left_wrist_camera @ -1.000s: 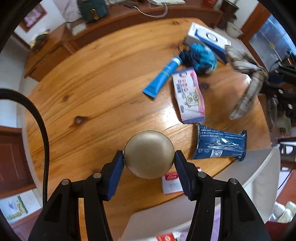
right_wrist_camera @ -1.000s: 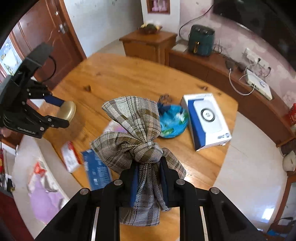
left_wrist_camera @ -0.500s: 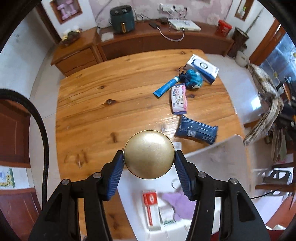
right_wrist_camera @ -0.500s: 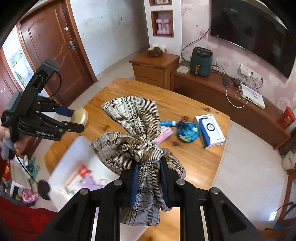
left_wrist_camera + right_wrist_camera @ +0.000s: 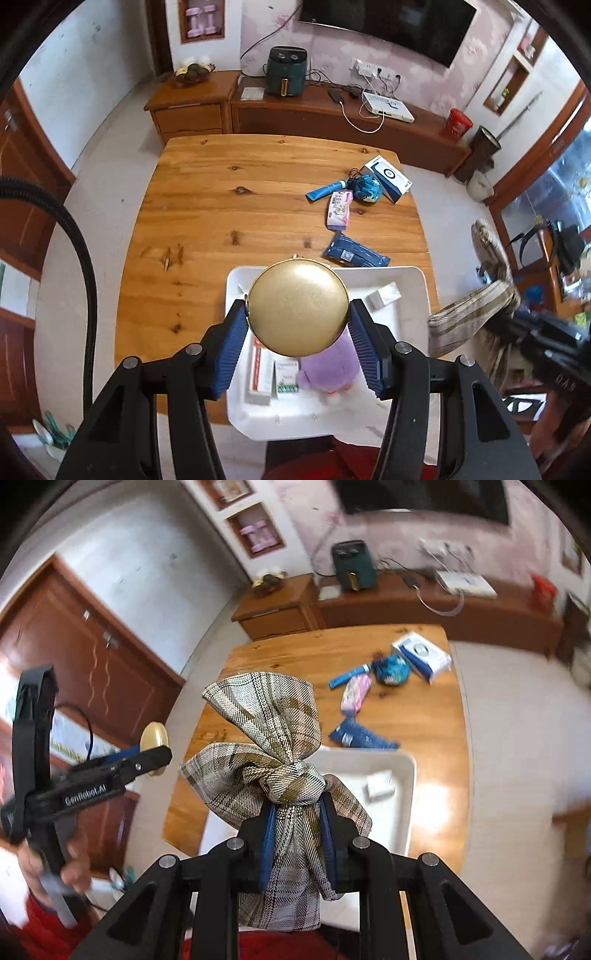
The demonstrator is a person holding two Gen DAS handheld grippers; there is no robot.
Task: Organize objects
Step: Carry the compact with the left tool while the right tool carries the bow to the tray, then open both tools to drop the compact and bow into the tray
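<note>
In the left wrist view, our left gripper clamps a round gold case high above the white tray on the wooden table. In the right wrist view, our right gripper pinches the knotted plaid cloth above the same tray

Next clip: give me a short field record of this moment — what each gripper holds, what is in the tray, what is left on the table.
left gripper: shut on gold round case, above the tray
right gripper: shut on knotted plaid cloth
tray: white, at the table's near edge; holds small boxes, a purple item
table: wooden
left on table: blue tube, pink packet, dark blue packet, blue pouch, white and blue box
</note>
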